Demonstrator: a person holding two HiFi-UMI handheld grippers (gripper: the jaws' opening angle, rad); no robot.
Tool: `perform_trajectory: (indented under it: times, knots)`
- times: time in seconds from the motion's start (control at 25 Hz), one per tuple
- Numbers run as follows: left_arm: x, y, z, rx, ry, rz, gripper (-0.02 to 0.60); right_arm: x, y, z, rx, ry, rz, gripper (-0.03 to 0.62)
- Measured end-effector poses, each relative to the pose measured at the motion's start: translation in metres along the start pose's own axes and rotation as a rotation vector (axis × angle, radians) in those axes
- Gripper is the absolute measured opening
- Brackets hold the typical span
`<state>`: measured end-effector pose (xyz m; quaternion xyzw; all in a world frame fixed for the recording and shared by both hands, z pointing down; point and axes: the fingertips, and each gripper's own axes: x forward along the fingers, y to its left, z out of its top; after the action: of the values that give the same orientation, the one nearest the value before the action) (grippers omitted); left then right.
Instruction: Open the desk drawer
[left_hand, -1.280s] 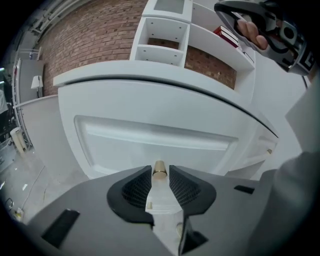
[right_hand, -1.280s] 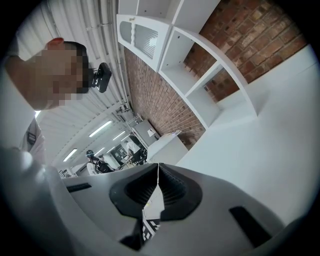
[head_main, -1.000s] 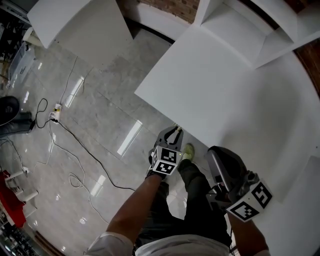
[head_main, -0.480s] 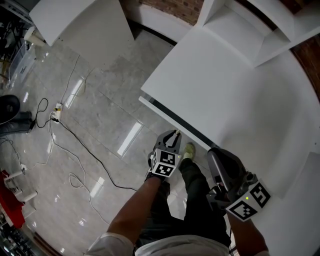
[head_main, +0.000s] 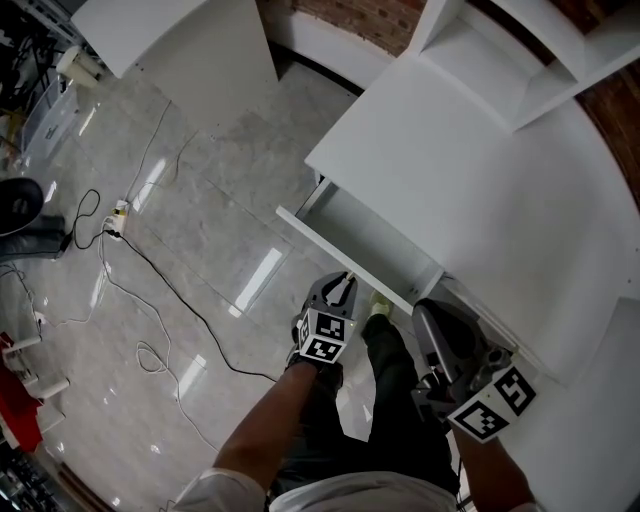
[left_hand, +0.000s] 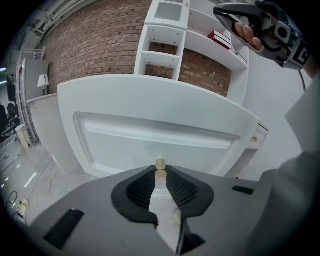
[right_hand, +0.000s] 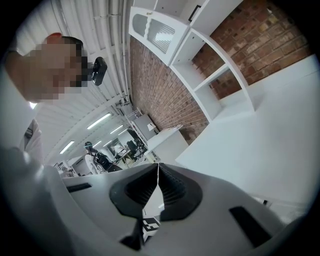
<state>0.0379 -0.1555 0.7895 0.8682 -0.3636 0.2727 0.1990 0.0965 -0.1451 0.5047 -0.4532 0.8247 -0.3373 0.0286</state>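
- Left gripper (head_main: 342, 288): its narrowed jaws are pinching the small tan round knob (left_hand: 160, 164), likely so that a straight pull carries the front along.
- White shallow desk drawer (head_main: 365, 232): it is standing partly out at one o'clock of that gripper, under the white desk top (head_main: 480, 190).
- Right gripper (head_main: 428, 312): it is hanging at four o'clock of the left one with its jaws together on nothing, seemingly kept clear of the drawer's path.

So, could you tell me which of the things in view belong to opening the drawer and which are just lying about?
Part of the job:
- drawer, partly pulled out
- its knob, clamped in the left gripper
- desk

Just lying about:
- floor cables
- power strip
- second white table
- right gripper, shut and empty
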Motion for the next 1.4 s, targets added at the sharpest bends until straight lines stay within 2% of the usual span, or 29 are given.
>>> perform_trajectory:
  times: [0.56, 1.08, 1.4]
  knots:
    - [-0.061, -0.002, -0.052, -0.007, 0.015, 0.007, 0.078, -0.008, 0.052, -0.029, -0.023, 0.010, 0.018, 0.018]
    - [-0.091, -0.002, -0.077, -0.001, 0.036, 0.015, 0.080, -0.016, 0.081, -0.038, -0.040, 0.016, 0.035, 0.018]
    - [-0.105, -0.003, -0.080, -0.013, 0.033, 0.023, 0.080, -0.018, 0.089, -0.041, -0.043, 0.027, 0.051, 0.018]
